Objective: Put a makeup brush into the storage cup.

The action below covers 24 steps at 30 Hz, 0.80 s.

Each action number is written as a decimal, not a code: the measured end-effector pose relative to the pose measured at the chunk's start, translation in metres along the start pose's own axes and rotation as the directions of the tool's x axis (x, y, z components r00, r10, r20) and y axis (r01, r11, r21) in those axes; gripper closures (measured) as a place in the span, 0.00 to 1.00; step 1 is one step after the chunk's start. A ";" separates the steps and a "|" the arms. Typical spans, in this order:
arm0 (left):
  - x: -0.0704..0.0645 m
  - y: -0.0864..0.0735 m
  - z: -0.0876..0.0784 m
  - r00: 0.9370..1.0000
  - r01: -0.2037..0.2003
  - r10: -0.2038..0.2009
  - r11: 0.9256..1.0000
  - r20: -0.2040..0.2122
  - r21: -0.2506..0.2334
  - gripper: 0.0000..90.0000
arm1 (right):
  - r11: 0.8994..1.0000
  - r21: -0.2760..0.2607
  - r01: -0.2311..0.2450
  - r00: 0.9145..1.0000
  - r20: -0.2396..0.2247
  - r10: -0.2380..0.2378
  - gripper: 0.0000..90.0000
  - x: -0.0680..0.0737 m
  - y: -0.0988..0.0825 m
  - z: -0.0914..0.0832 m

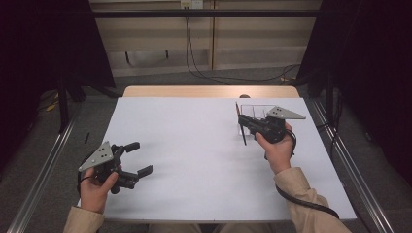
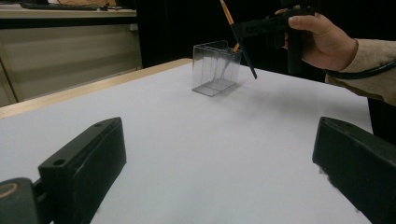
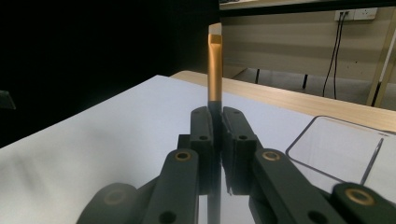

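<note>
the right gripper [image 1: 241,121], at about two o'clock on the white table [image 1: 194,145], has its jaws clamped tight on a slim brush [image 3: 215,70] with a gold ferrule, holding it near-upright just beside the clear plastic box [image 2: 215,67], while the left gripper [image 1: 138,158] rests at eight o'clock with jaws spread wide and nothing between them. the step in hand looks like carrying the brush to the box. the next move likely calls for lining its lower tip over the open top, lowering it in, then easing the jaws apart.
</note>
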<state>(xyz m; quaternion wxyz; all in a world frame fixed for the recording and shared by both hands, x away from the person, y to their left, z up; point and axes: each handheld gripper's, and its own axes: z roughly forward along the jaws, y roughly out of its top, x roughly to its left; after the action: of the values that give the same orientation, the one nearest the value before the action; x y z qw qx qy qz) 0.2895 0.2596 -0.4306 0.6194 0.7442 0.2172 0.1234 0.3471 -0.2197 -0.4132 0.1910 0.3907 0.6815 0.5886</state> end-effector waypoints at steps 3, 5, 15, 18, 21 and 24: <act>0.000 0.000 0.000 1.000 0.000 0.000 1.000 0.000 -0.001 0.03 | 1.000 -0.006 -0.006 1.000 0.002 0.006 0.93 -0.001 0.001 -0.001; 0.000 0.000 0.000 1.000 -0.001 0.001 1.000 0.000 0.000 0.03 | 1.000 -0.014 -0.006 1.000 0.005 0.006 0.93 -0.002 0.002 -0.002; 0.000 0.000 0.000 1.000 -0.001 0.001 1.000 -0.001 -0.001 0.03 | 0.999 -0.044 -0.006 1.000 0.012 0.007 0.93 -0.005 0.008 -0.006; 0.000 0.000 0.000 1.000 -0.002 0.002 1.000 0.000 -0.002 0.03 | 0.999 -0.049 -0.002 1.000 0.016 0.003 0.93 -0.007 0.010 -0.007; 0.000 0.000 0.000 1.000 -0.002 0.002 1.000 -0.001 -0.001 0.03 | 0.999 -0.054 -0.004 1.000 0.017 0.005 0.93 -0.008 0.012 -0.008; 0.000 0.000 0.000 1.000 -0.002 0.002 1.000 -0.001 -0.002 0.03 | 0.998 -0.061 0.002 1.000 0.025 0.000 0.93 -0.010 0.015 -0.010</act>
<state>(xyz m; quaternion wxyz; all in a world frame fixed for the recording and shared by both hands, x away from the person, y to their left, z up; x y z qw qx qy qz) 0.2890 0.2596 -0.4304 0.6199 0.7439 0.2165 0.1246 0.3509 -0.2337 -0.3987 0.2115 0.3916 0.6608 0.6043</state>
